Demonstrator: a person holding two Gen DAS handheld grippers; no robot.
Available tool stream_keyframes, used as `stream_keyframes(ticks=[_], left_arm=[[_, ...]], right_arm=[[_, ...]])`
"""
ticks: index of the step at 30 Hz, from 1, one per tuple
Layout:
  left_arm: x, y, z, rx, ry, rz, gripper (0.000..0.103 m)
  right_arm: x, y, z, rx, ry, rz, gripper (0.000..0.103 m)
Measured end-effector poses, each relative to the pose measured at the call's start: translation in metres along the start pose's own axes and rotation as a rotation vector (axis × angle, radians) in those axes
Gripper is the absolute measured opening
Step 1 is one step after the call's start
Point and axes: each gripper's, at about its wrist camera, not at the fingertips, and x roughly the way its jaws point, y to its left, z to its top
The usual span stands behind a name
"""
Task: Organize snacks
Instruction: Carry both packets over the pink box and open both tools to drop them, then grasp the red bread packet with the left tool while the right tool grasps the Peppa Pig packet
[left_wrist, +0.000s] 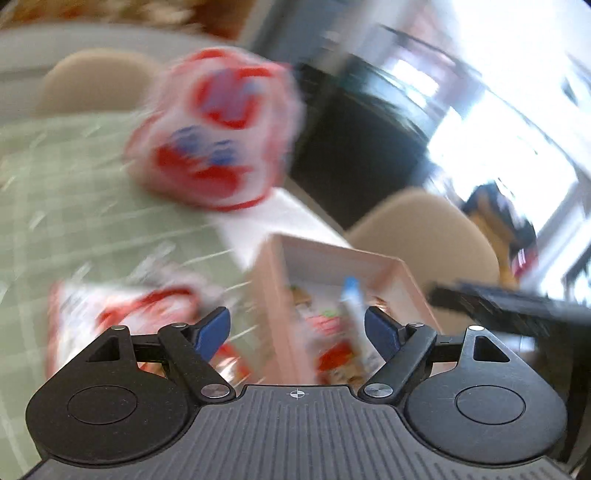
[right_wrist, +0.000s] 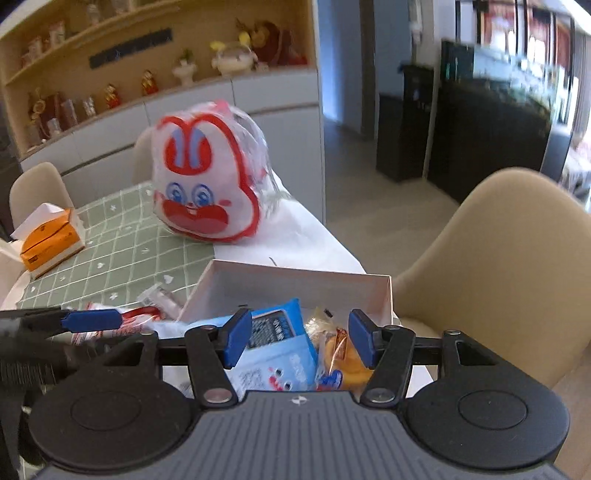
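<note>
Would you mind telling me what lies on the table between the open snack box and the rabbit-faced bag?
Nothing lies there: in the right wrist view only bare white tablecloth separates the box from the rabbit bag.

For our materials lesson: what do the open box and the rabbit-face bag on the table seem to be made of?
Open box: likely matte cardboard, given its thin, flat, dull walls. Rabbit-face bag: seemingly glossy clear plastic film, with shiny crinkles along its edge.
</note>
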Motion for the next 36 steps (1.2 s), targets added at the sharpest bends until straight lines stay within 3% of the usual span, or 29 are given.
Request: stream_keyframes(ticks=[5, 9, 15, 18, 20, 22, 23, 25, 27, 31, 36], left_arm=[[-0.022, 0.040, -0.024, -0.066, 0.010, 0.121, 0.085], [-0.028, 0.057, -0.033, -0.040, 0.031, 0.190, 0.085], [-0.016, 0.068, -0.013, -0.034, 0.020, 0.171, 0.085], [0.015, 0.051, 0.014, 0.070, 0.047, 0.172, 0.085], [0.041, 0.039, 0.028, 0.180, 0.062, 0.232, 0.084], [0.066, 0.032, 0.035, 0.260, 0.078, 0.296, 0.077], [0.074, 0.033, 0.034, 0.268, 0.098, 0.290, 0.072], [0.085, 0.035, 0.028, 0.281, 0.147, 0.249, 0.049], [0.086, 0.033, 0.018, 0.353, 0.174, 0.245, 0.042], [0.063, 0.028, -0.010, 0.501, 0.182, 0.243, 0.040], [0.013, 0.043, -0.035, 0.468, 0.183, 0.205, 0.033]], right_arm=[[-0.031, 0.033, -0.040, -0.119, -0.033, 0.060, 0.062], [-0.044, 0.065, -0.075, -0.178, -0.032, 0.089, 0.062], [-0.032, 0.105, -0.111, -0.168, 0.080, 0.189, 0.062], [-0.028, 0.121, -0.122, -0.182, 0.092, 0.189, 0.062], [-0.029, 0.125, -0.127, -0.179, 0.096, 0.185, 0.062], [-0.030, 0.126, -0.131, -0.168, 0.103, 0.186, 0.062], [-0.031, 0.125, -0.134, -0.164, 0.105, 0.184, 0.062], [-0.034, 0.123, -0.140, -0.159, 0.101, 0.166, 0.062], [-0.036, 0.117, -0.142, -0.137, 0.093, 0.167, 0.062], [-0.019, 0.109, -0.137, -0.093, 0.111, 0.185, 0.063], [0.005, 0.121, -0.133, -0.074, 0.132, 0.242, 0.063]])
